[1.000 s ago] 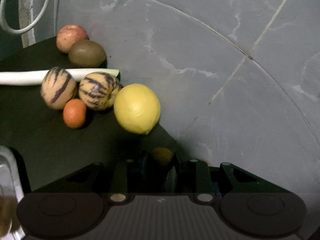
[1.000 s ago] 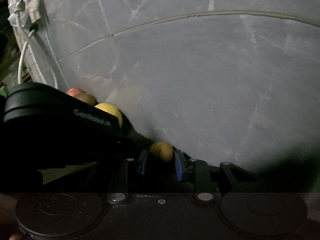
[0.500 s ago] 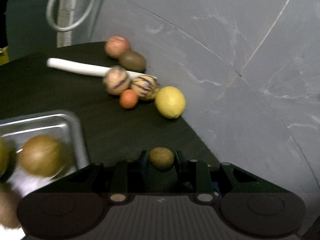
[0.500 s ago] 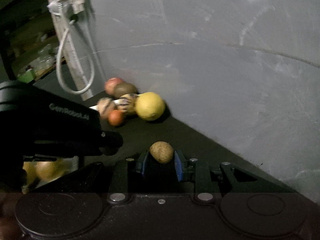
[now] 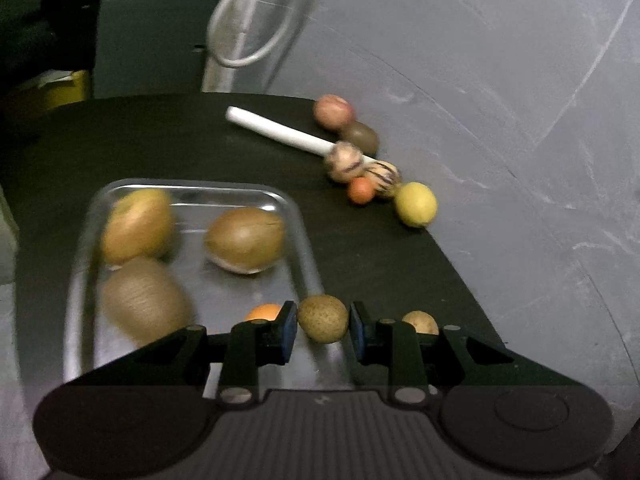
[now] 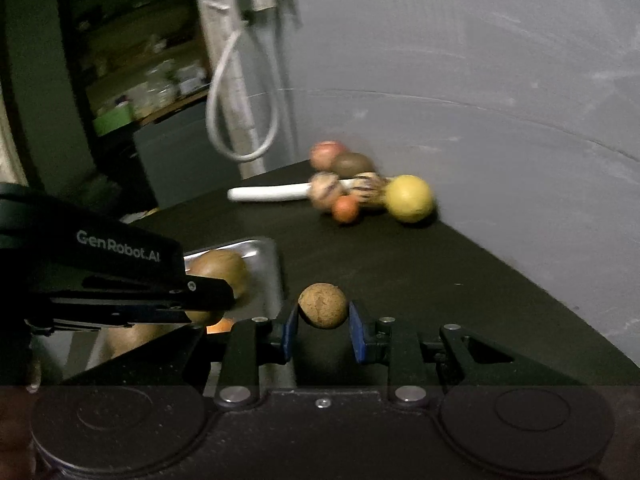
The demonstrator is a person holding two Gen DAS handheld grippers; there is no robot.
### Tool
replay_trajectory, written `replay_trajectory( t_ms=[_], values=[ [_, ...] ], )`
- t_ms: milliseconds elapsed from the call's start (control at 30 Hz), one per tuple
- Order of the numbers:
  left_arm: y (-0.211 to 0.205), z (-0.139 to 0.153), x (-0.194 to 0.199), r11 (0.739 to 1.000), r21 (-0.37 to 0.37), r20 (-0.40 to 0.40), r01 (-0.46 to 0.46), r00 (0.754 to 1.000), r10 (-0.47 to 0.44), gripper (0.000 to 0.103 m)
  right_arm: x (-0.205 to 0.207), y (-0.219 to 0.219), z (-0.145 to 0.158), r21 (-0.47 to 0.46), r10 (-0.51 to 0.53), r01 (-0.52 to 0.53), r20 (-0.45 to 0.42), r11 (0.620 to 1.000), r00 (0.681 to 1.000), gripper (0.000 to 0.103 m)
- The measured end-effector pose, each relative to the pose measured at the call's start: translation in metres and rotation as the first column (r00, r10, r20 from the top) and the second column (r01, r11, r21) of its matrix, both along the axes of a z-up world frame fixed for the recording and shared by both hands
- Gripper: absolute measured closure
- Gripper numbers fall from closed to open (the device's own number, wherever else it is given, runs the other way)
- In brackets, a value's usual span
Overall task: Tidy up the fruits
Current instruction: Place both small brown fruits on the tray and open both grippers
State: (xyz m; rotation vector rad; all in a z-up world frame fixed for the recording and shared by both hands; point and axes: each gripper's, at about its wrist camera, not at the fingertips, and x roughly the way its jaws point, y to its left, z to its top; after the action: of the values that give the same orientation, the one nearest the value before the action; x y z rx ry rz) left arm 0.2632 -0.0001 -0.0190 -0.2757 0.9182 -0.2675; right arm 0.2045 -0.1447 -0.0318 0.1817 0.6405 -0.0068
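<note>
Dark surface (image 5: 392, 264) against a grey marbled wall (image 5: 500, 92), dim light, both views motion-blurred. Left gripper (image 5: 322, 330) narrowed onto a small brown speckled fruit (image 5: 322, 319), blue pads pressing either side, held over the near right rim of the metal tray (image 5: 298, 220); presumably poised to drop it in with the rest. Right gripper (image 6: 322, 322) likewise clamps a small round brown fruit (image 6: 322, 305), just right of the tray edge, likely next in line. Tray already carries three large brown fruits and a small orange one (image 5: 262, 312), so sorting looks partly done. Unsorted cluster at 1 o'clock along the wall: lemon (image 5: 416, 204), two striped fruits, small orange, kiwi, reddish apple, and a white stick (image 5: 276, 130) lying among them. White cable loop (image 5: 244, 24) hangs at 12 o'clock.
</note>
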Motion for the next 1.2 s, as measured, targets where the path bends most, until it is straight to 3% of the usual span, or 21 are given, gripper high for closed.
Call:
replay_trajectory(
  t_ms=[300,600,1200],
  values=[
    [0.052,-0.005,-0.034,0.997,0.017,0.003,-0.074,0.997,0.074,0.072,-0.017,0.046,0.001,-0.022,0.111,-0.111,-0.021,0.994,0.994,0.074],
    [0.088,-0.039,-0.048,0.991,0.053,-0.047,-0.127,0.991,0.129,0.072,-0.014,0.081,-0.014,-0.067,0.154,-0.160,-0.083,0.985,0.985,0.074],
    [0.090,-0.053,-0.045,0.989,0.075,-0.041,-0.125,0.991,0.128,0.072,0.007,0.083,-0.032,-0.069,0.205,-0.222,-0.195,0.973,0.959,0.071]
  ],
)
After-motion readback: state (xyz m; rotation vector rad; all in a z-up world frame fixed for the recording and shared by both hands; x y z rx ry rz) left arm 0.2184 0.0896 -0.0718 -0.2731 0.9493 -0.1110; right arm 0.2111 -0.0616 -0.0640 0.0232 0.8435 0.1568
